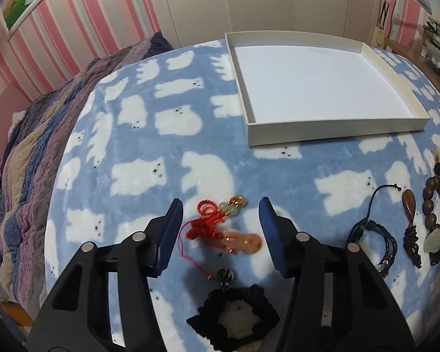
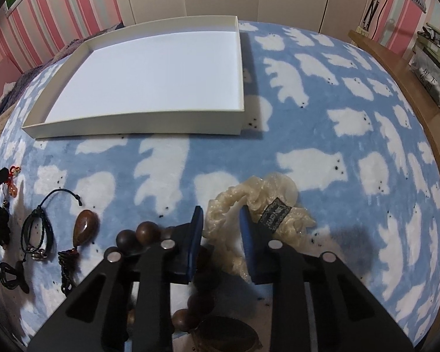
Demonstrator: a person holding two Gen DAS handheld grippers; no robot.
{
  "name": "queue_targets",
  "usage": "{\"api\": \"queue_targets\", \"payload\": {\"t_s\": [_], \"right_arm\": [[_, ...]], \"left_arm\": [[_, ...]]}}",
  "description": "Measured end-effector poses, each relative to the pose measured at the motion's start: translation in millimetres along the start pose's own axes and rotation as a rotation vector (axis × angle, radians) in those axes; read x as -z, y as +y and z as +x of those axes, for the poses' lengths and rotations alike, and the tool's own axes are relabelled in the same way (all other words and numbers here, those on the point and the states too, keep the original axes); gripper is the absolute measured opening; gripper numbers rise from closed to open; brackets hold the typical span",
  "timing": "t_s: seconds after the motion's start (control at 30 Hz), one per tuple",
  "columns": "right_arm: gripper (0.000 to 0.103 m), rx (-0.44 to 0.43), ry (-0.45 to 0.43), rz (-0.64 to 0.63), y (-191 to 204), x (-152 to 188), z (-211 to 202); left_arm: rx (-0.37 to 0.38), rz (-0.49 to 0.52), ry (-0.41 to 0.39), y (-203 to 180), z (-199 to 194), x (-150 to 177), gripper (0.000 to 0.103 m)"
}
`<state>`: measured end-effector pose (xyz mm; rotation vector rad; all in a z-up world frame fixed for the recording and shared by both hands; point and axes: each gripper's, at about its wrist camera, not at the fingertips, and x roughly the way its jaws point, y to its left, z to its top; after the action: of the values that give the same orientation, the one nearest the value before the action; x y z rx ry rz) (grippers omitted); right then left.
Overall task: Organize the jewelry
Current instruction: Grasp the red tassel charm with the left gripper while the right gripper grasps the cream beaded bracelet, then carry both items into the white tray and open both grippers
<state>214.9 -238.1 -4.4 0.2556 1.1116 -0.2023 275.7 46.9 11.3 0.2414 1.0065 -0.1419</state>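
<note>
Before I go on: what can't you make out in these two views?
- Right view: whether the right gripper pads already pinch the cream scrunchie; the fingers hide the contact.
- Right view: the bead bracelet is mostly hidden under the gripper body.
- Left view: the black ornament is partly cut off by the bottom edge.
- Scrunchie label text: too small.

**Two wrist fisheyes, angled steeply down over the bed**

The left wrist view looked forward and down along its fingers (image 1: 173, 234), close over the blanket (image 1: 149, 146), with the tray (image 1: 337, 130) in the upper right of the frame. The right wrist view looked down just as near, the tray (image 2: 138, 123) in its upper left. Both shared the tray, the blanket (image 2: 322, 123), the bead bracelet (image 1: 438, 205) (image 2: 143, 231) and the striped wall (image 1: 82, 20) (image 2: 58, 8).
</note>
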Motion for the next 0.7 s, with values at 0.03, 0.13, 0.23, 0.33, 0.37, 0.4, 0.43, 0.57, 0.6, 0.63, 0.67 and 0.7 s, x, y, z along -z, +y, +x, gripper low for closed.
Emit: {"api": "queue_targets", "payload": {"t_s": [0.03, 0.13, 0.23, 0.33, 0.37, 0.4, 0.43, 0.57, 0.6, 0.63, 0.67, 0.7], "right_arm": [[0.026, -0.006, 0.004, 0.007, -1, 0, 1], [0.026, -0.003, 0.002, 0.011, -3, 0, 1], [0.024, 0.000, 0.005, 0.011, -4, -1, 3], [0.024, -0.004, 0.010, 0.016, -5, -2, 5], [0.024, -0.005, 0.010, 0.016, -5, -2, 4], [0.024, -0.004, 0.009, 0.017, -5, -2, 4], [0.024, -0.004, 0.009, 0.017, -6, -1, 5], [0.023, -0.006, 0.013, 0.018, -6, -2, 6], [0.021, -0.007, 0.014, 0.017, -6, -2, 6], [0.021, -0.007, 0.015, 0.016, -6, -2, 6], [0.021, -0.008, 0.014, 0.017, -6, -1, 6], [0.021, -0.009, 0.013, 0.018, -6, -1, 6]], "left_arm": [[0.005, 0.005, 0.007, -1, 2, -1, 0.053], [0.009, 0.024, 0.029, -5, 10, -8, 0.050], [0.029, 0.033, 0.057, -7, 20, -12, 0.041], [0.045, 0.036, 0.092, -8, 31, -14, 0.038], [0.042, 0.037, 0.102, -9, 34, -15, 0.037], [0.039, 0.037, 0.106, -9, 36, -16, 0.034], [0.038, 0.035, 0.108, -8, 38, -16, 0.031], [0.037, 0.020, 0.115, -5, 42, -20, 0.021], [0.032, 0.017, 0.116, -4, 43, -20, 0.016], [0.031, 0.016, 0.117, -4, 43, -21, 0.013], [0.029, 0.015, 0.118, -4, 43, -21, 0.013], [0.029, 0.013, 0.117, -4, 43, -21, 0.012]]}}
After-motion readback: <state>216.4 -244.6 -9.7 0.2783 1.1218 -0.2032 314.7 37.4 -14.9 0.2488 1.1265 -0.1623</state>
